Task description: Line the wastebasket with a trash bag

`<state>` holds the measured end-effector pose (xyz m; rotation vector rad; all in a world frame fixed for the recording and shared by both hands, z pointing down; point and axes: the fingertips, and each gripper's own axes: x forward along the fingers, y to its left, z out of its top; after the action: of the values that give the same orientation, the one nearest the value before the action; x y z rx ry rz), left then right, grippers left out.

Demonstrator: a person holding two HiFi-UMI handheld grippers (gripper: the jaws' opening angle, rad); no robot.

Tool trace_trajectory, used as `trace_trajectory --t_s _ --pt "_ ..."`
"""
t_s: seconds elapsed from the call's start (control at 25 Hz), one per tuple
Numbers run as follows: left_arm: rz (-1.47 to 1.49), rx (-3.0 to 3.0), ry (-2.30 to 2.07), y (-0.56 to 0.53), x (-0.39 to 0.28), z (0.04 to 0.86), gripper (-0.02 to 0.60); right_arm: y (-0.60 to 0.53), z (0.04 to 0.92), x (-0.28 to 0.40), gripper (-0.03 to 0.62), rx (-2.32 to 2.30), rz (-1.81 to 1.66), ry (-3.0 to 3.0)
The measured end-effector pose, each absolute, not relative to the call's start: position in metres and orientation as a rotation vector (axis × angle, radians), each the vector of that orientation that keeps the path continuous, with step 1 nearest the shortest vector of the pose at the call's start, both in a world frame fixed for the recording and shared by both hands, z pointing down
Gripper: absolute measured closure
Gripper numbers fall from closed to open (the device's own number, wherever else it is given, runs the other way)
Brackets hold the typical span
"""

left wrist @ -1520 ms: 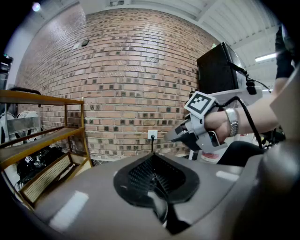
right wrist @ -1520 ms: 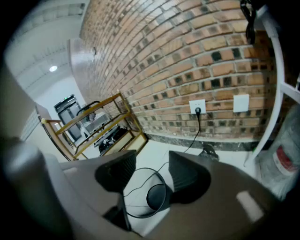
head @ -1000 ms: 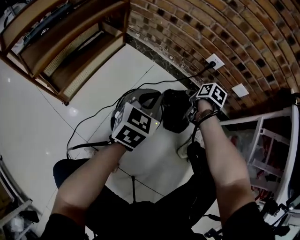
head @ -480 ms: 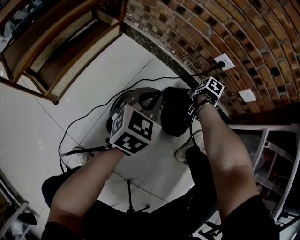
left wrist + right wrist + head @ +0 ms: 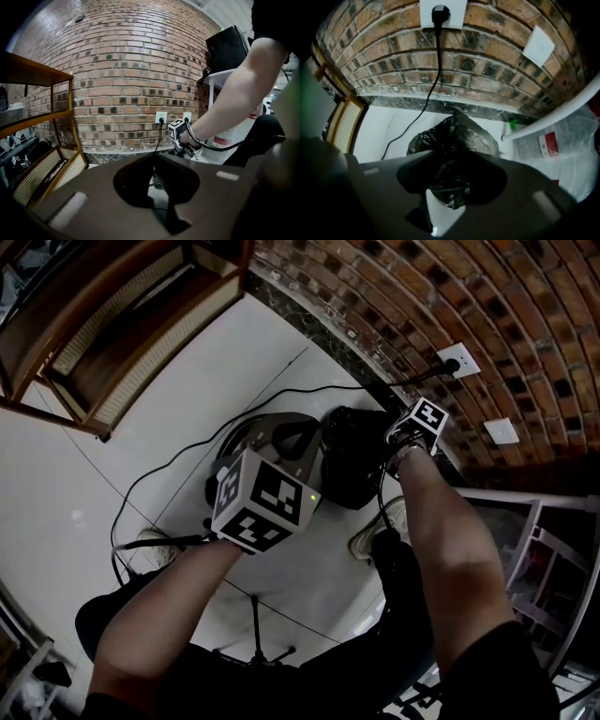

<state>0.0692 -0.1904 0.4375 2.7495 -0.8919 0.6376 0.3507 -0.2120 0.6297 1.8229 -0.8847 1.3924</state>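
Note:
A crumpled black trash bag lies on the white floor by the brick wall; I cannot make out a wastebasket apart from it. My right gripper points steeply down onto the bag. In the right gripper view a bunched fold of the trash bag sits between the jaws of the right gripper; they have just been closing and I see no pad pressing on it. My left gripper hovers just left of the bag. The left gripper view shows the left gripper shut with nothing in it, and the right gripper beyond.
A wooden shelf stands at the upper left. A black cable runs across the floor from the wall socket. A white metal frame with plastic-wrapped goods is at the right. A small black stand is near my legs.
The right gripper has come down over the bag and tipped more steeply onto it. The left gripper has sunk a little beside the bag. My head view has shifted.

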Motion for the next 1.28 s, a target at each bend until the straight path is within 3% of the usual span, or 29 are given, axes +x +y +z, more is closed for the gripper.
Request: trace_trajectory --t_s 0.08,0.24,1.28 --pt "0.636 2.751 -0.891 -0.189 0.07 0.436 0.577 -0.208 0.628 0.355 0.503 1.818 1.345 -0.872" --pt "0.639 2.763 -0.884 -0.184 0.071 0.432 0.577 -0.201 0.621 0.357 0.591 1.823 1.307 -0.886" --pt "0.56 2.639 -0.906 -0.162 0.049 0.379 0.577 -0.169 0.447 0.314 0.592 1.914 1.063 -1.435"
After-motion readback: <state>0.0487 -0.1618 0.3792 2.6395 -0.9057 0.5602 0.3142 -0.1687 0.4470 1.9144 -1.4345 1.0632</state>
